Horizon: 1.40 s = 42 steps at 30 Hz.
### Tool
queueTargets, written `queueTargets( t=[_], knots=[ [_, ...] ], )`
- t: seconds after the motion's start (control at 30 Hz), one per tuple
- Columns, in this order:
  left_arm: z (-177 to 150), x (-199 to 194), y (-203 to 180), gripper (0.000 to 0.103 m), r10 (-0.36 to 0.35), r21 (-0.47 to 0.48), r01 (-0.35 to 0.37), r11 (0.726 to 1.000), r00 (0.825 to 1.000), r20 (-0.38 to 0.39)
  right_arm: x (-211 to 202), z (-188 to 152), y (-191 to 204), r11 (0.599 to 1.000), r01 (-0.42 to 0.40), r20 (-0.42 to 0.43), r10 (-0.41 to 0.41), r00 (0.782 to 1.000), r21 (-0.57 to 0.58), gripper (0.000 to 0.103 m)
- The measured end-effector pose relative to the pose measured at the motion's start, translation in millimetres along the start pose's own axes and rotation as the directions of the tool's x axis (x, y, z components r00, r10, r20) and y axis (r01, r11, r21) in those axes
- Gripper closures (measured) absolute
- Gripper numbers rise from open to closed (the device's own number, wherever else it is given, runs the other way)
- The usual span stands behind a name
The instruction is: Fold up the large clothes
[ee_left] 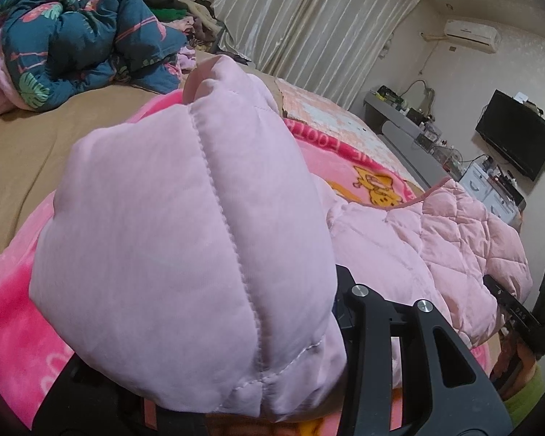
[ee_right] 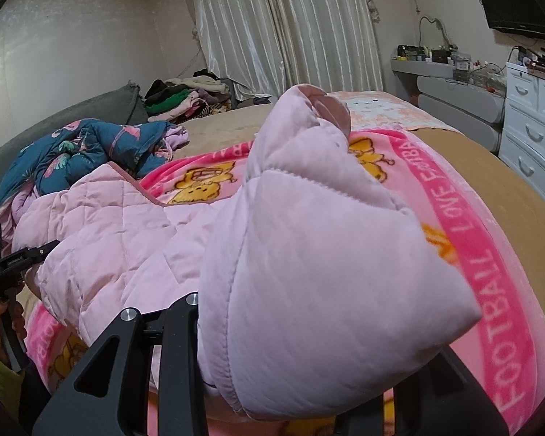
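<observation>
A light pink quilted padded garment (ee_left: 185, 225) lies on a bright pink cartoon blanket (ee_left: 11, 319) on the bed. My left gripper (ee_left: 330, 330) is shut on a bunched padded part of it, which bulges over the fingers and hides the tips. In the right wrist view my right gripper (ee_right: 214, 341) is shut on another bunched part of the same garment (ee_right: 309, 261), tips hidden too. The rest of the garment (ee_right: 101, 232) stretches between both grippers. The right gripper's body shows at the left wrist view's right edge (ee_left: 516, 312).
A crumpled dark blue flamingo-print quilt (ee_left: 80, 36) lies at the bed's far side, with a clothes pile (ee_right: 185, 101) behind it. A tan sheet (ee_right: 490, 181) covers the bed. White drawers (ee_right: 530, 116), a grey shelf (ee_right: 461, 94) and a wall TV (ee_left: 516, 134) stand beyond the bed.
</observation>
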<state>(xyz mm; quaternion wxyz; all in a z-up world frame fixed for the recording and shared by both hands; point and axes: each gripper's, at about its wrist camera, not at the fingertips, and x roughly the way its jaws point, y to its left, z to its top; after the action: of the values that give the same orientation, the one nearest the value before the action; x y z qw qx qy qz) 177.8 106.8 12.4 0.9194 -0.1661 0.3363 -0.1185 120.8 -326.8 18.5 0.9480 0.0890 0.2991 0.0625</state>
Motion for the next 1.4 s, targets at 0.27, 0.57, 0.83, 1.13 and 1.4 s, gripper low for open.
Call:
queueTargets(
  t=[0.27,0.57,0.83,1.13,1.4],
  knots=[
    [-12.8,-2.6,5.5,0.068,0.024,0.003,-0.024,1.000,0.999,-0.024,-0.6,-16.5,-7.5,0.999,0.020,-0.017,-0.020,1.000,0.036,0.070],
    [-20.8,17.3,14.2,0.062,0.084,-0.016,-0.085,0.996,0.993,-0.086,24.9,-44.7,-32.9,0.982,0.061,-0.102,-0.043,0.994,0.178,0.063],
    [-29.5,21.7,21.8,0.050,0.113,-0.047,-0.118,0.992,0.988,-0.105,33.3,-64.0,-45.9,0.966,0.073,-0.133,-0.041,0.990,0.247,0.042],
    [-42.0,8.8,35.8,0.015,0.135,-0.126,-0.153,0.980,0.982,-0.135,12.6,-81.6,-74.5,0.937,0.079,-0.174,-0.020,0.985,0.340,0.005],
    [-51.3,-34.4,22.1,0.009,0.201,-0.093,-0.207,0.974,0.977,-0.072,-51.9,-79.3,-71.0,0.954,0.154,-0.157,-0.115,0.981,0.259,0.004]
  ],
)
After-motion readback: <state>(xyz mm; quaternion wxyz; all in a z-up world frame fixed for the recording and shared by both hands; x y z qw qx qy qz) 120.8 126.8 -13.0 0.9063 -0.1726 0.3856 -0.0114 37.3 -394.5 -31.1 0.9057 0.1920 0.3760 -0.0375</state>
